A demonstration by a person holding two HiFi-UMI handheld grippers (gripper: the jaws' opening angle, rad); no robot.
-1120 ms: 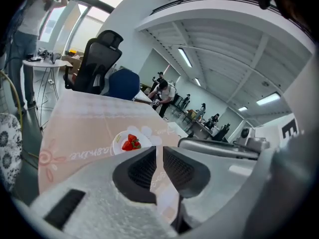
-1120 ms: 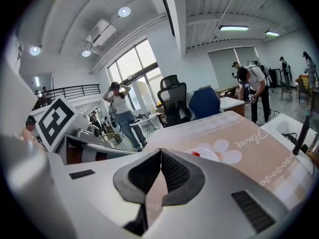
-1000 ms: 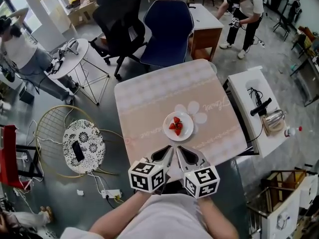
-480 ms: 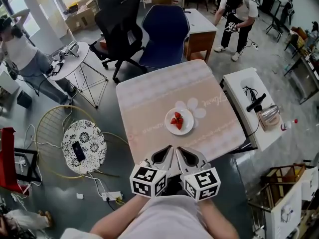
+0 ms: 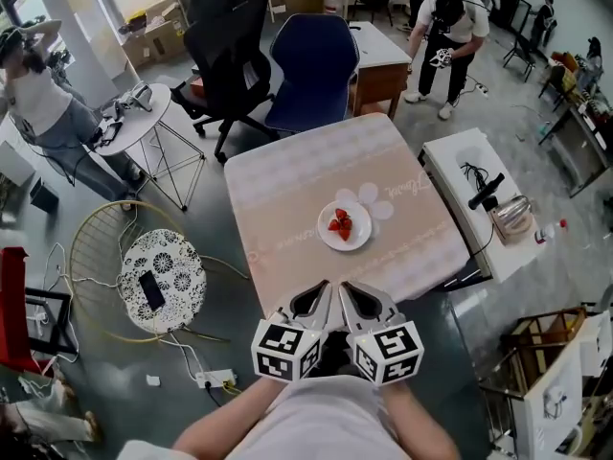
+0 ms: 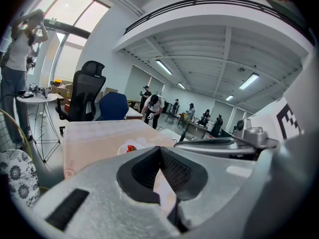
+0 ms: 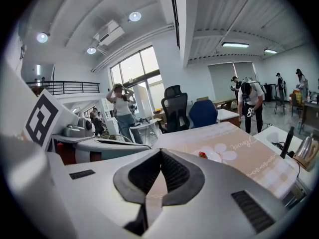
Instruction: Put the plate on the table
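The plate [image 5: 356,241] lies on the table [image 5: 287,185], toward its near edge. The left gripper [image 5: 323,289] and the right gripper [image 5: 348,289] hang beyond that edge, each with jaws together on nothing.

small round white plate [image 5: 345,226] sits flat near middle of pink patterned surface [image 5: 287,199], red strawberries [image 5: 340,222] piled on it.

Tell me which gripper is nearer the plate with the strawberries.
Right, narrowly. The right gripper is almost directly in front of the plate, off the table's near edge; the left gripper is beside it, further left. Neither touches the plate.
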